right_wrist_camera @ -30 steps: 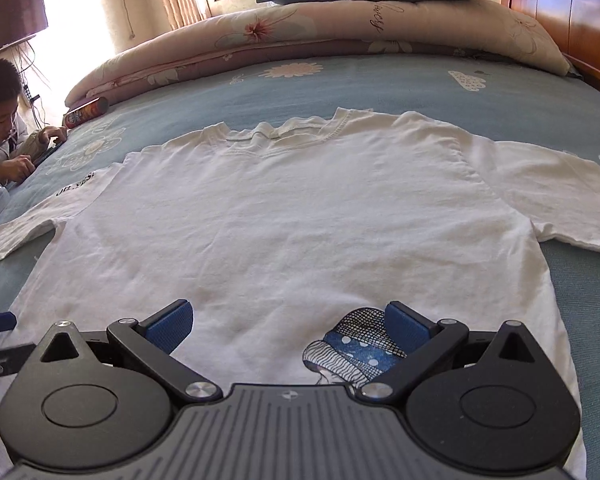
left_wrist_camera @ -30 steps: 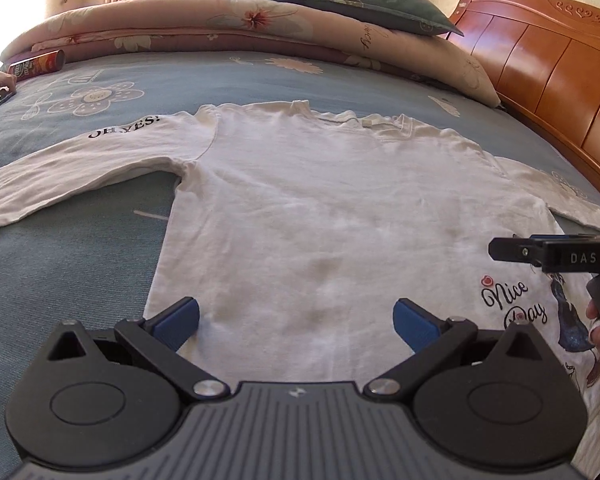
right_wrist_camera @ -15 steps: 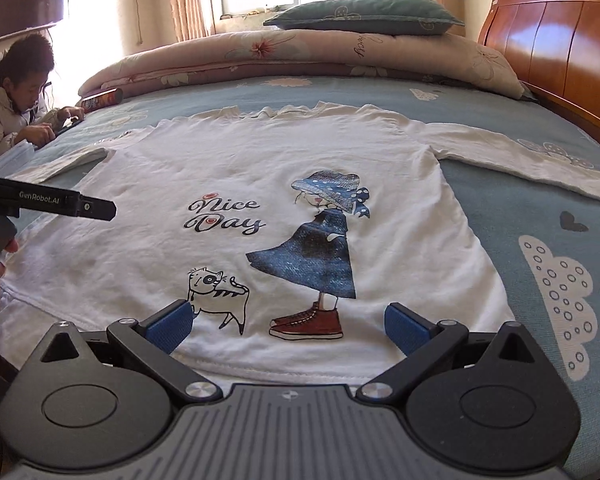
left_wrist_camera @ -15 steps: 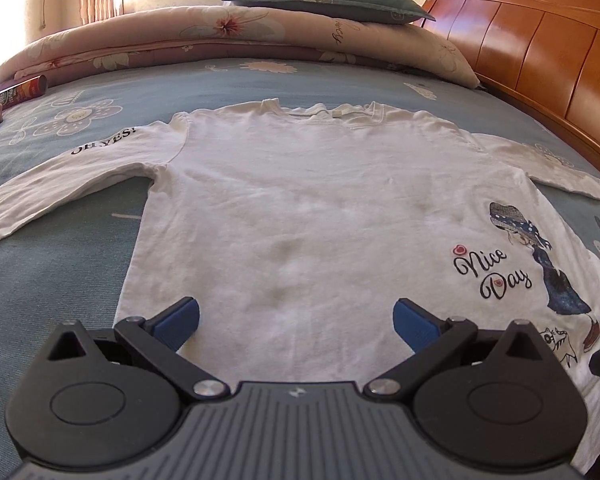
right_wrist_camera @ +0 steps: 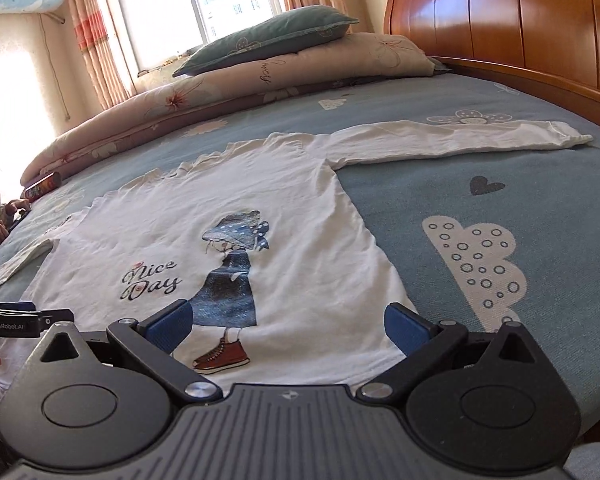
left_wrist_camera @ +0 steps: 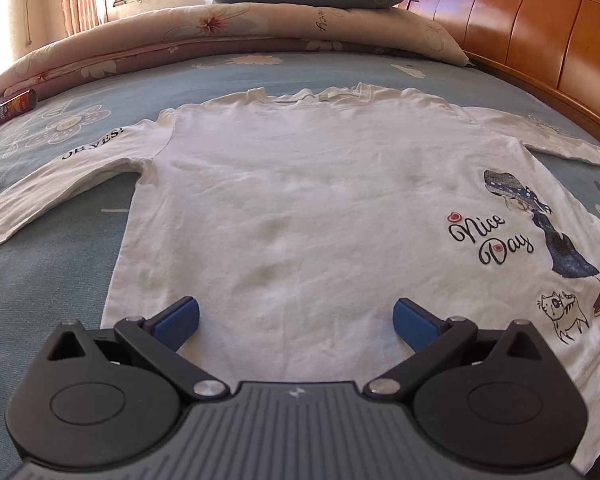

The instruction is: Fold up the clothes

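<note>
A white long-sleeved shirt lies flat on the bed, sleeves spread. The left gripper and right gripper hover wide open, empty, over its hem; pinching both corners evenly should keep the fold square.

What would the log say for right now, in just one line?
step: pre-fold | shirt: flat on bed, sleeves out | left gripper: open, over hem | right gripper: open, over hem
</note>
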Demonstrator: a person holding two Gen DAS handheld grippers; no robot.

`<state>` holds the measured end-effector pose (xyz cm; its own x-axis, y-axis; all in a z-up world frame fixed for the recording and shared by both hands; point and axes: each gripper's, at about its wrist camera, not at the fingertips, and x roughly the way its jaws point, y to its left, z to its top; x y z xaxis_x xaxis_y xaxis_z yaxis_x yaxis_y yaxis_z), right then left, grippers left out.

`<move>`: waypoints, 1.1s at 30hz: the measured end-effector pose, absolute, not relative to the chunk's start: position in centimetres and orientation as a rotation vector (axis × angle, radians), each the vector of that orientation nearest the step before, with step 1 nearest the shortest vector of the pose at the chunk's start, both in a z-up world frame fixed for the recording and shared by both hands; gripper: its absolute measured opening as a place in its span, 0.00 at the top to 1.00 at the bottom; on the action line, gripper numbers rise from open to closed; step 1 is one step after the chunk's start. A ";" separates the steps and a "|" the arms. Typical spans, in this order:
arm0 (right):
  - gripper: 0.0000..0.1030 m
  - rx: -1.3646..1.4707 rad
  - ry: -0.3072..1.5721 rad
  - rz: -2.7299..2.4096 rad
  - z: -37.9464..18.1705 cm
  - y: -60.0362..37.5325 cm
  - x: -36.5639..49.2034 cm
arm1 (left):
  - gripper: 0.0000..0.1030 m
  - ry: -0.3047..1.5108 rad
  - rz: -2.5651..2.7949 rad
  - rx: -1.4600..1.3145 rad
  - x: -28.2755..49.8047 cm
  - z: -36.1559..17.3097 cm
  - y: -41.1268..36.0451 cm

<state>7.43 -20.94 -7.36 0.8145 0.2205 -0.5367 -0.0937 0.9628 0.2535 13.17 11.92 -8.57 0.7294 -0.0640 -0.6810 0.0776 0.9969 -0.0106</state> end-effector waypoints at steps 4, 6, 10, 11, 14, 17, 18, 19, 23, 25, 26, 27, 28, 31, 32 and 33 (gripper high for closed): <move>0.00 0.260 0.612 0.134 -9.1 -20.8 7.7 | 0.01 0.746 -0.084 0.021 13.1 -8.7 12.0; 0.00 0.275 0.571 0.104 -9.6 -21.5 7.0 | 0.01 0.744 -0.087 0.021 13.1 -8.7 12.1; 0.00 0.270 0.561 0.075 -9.0 -22.1 6.9 | 0.01 0.748 -0.098 0.021 13.1 -8.7 12.2; 0.00 0.279 0.556 0.069 -8.7 -22.1 6.9 | 0.01 0.745 -0.100 0.023 13.1 -8.7 12.2; 0.00 0.277 0.576 0.084 -9.0 -21.9 7.5 | 0.01 0.738 -0.103 0.030 13.0 -8.8 12.1; 0.00 0.271 0.567 0.092 -9.5 -22.1 7.3 | 0.01 0.733 -0.107 0.037 12.9 -8.9 12.0; 0.00 0.276 0.568 0.092 -9.5 -22.2 7.3 | 0.01 0.742 -0.112 0.036 13.0 -8.7 12.1; 0.00 0.284 0.570 0.091 -9.4 -22.4 7.2 | 0.01 0.751 -0.115 0.033 13.1 -8.6 12.2; 0.00 0.306 0.593 0.052 -8.3 -22.1 7.1 | 0.01 0.758 -0.119 -0.053 13.0 -7.5 12.9; 0.00 0.264 0.592 0.066 -7.6 -20.9 7.0 | 0.01 0.758 -0.123 -0.065 13.0 -7.5 13.1; 0.00 0.246 0.588 0.081 -7.3 -20.3 6.9 | 0.01 0.761 -0.120 -0.065 13.0 -7.5 13.2; 0.00 0.234 0.589 0.098 -7.0 -19.6 7.0 | 0.01 0.766 -0.111 -0.057 13.0 -7.6 13.1; 0.00 0.223 0.595 0.116 -6.8 -18.9 7.1 | 0.01 0.770 -0.109 -0.050 13.0 -7.8 13.1; 0.00 0.175 0.609 0.157 -6.5 -16.9 7.4 | 0.01 0.769 -0.109 -0.031 13.0 -7.9 12.9; 0.00 0.155 0.615 0.168 -6.6 -16.3 7.6 | 0.01 0.770 -0.109 -0.027 12.9 -7.9 12.8; 0.00 0.139 0.625 0.176 -6.8 -15.9 7.6 | 0.01 0.770 -0.110 -0.023 12.9 -7.9 12.7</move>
<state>7.64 -15.93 -6.76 0.7969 0.2052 -0.5682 -0.1217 0.9758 0.1816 12.92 12.74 -7.91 0.7123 -0.1075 -0.6936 0.0907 0.9940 -0.0609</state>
